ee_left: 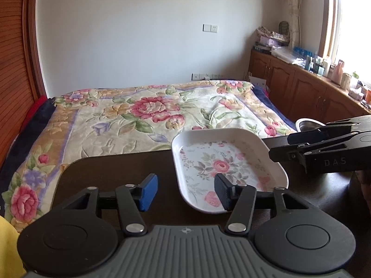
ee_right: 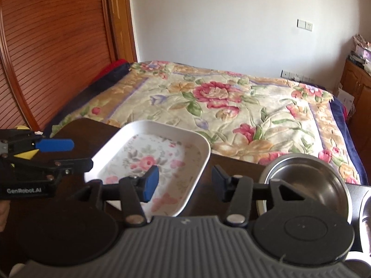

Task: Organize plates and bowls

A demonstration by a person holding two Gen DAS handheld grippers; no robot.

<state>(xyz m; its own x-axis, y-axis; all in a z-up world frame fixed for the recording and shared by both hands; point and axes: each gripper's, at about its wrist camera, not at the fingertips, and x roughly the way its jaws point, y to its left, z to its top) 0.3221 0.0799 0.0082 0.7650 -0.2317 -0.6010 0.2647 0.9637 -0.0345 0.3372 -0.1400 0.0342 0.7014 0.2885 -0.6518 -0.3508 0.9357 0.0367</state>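
Home bedroom: bed w/ floral blanket (ee_left: 148,115), louvred wooden wardrobe (ee_right: 53,46), cluttered window cabinets (ee_left: 301,85).

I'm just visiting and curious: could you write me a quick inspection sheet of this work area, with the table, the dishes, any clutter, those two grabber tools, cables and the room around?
Surface: dark table, at the foot of the bed.
Job's things: floral tray flat on the table; steel bowl to its right, another steel dish at the right edge, partly hidden.
Clutter: nothing seen on the table.
Grippers: left gripper open, empty; right gripper open, empty, over the tray's near edge.
Cables: nothing seen.
Surroundings: bed with floral blanket, wooden cabinets, window.
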